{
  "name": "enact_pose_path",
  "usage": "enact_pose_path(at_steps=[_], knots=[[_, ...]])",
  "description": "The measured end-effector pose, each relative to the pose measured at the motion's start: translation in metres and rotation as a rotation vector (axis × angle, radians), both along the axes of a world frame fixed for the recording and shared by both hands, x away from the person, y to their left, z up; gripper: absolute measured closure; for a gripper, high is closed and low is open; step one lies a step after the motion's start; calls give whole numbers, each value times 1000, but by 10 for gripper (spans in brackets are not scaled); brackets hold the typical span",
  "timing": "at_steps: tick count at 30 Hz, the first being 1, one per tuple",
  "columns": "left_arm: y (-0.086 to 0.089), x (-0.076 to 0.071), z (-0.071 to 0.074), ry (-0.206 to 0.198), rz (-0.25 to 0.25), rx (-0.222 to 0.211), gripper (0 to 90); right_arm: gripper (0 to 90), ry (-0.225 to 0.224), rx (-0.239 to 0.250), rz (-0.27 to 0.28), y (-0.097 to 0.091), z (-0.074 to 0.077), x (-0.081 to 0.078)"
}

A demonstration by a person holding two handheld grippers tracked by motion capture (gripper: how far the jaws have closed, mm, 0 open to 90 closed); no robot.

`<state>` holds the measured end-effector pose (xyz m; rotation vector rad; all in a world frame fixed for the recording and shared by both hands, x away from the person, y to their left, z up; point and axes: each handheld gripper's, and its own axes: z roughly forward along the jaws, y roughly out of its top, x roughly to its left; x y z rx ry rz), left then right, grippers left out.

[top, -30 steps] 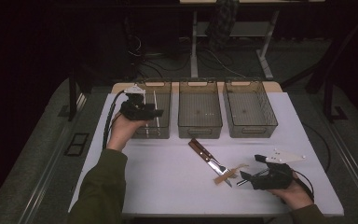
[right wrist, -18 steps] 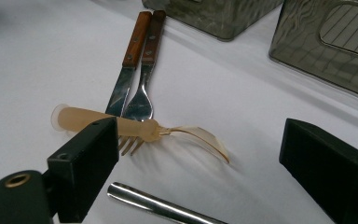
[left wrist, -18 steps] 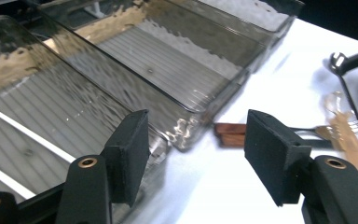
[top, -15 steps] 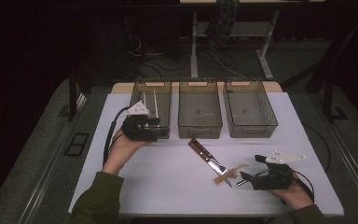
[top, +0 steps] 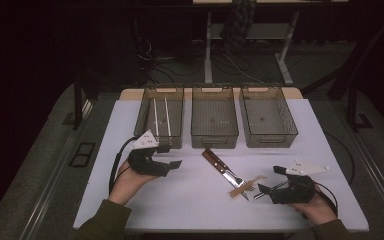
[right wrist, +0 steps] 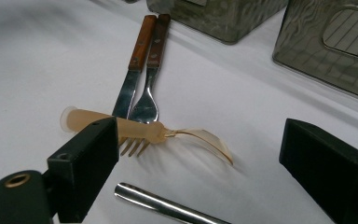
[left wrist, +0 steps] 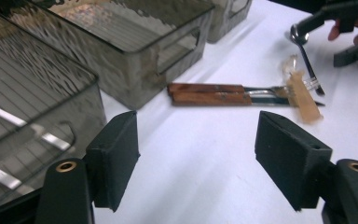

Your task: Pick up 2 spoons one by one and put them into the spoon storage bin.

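The left tool (top: pixel 174 164) hovers low over the white desk (top: pixel 190 205), just in front of the left bin (top: pixel 142 117), which holds two thin metal rods (top: pixel 160 116). Its jaws have just been opening and stand released, with nothing between them. Ahead of this tool, toward the other hand, lie a wooden-handled knife (left wrist: pixel 205 87) and a wooden-handled fork (left wrist: pixel 214 98) side by side, their handles touching. Beyond their handles stand the middle bin (top: pixel 214 116) and the right bin (top: pixel 267 116). A translucent amber plastic fork (right wrist: pixel 135 129) lies across the metal ends of the pair. The right tool (top: pixel 261 190) rests near the desk's front edge, jaws released and wide apart. The amber fork lies just ahead of its jaws, and a shiny metal handle (right wrist: pixel 163 203) runs across the gap between them, ungripped
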<state>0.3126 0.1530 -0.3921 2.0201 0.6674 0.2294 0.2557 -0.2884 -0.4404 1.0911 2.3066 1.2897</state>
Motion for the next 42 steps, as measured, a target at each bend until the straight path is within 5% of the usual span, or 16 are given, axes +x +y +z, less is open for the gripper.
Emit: enact_pose_path(at_steps=[15, 25, 32, 38, 42], knots=[[1, -31, -27, 16, -45, 10, 144, 149, 38, -16, 3, -6, 11, 0], [-2, -33, -31, 20, -71, 31, 126, 433, 71, -15, -73, -27, 19, 6], [-4, -32, -32, 26, -69, 37, 40, 685, 104, -102, -149, -41, 16, 16], [-6, -32, -34, 33, -71, 43, 0, 884, 155, -129, -171, -58, 12, 30], [-6, -31, -35, 37, -73, 45, 0, 894, 165, -173, -181, -60, 12, 41]])
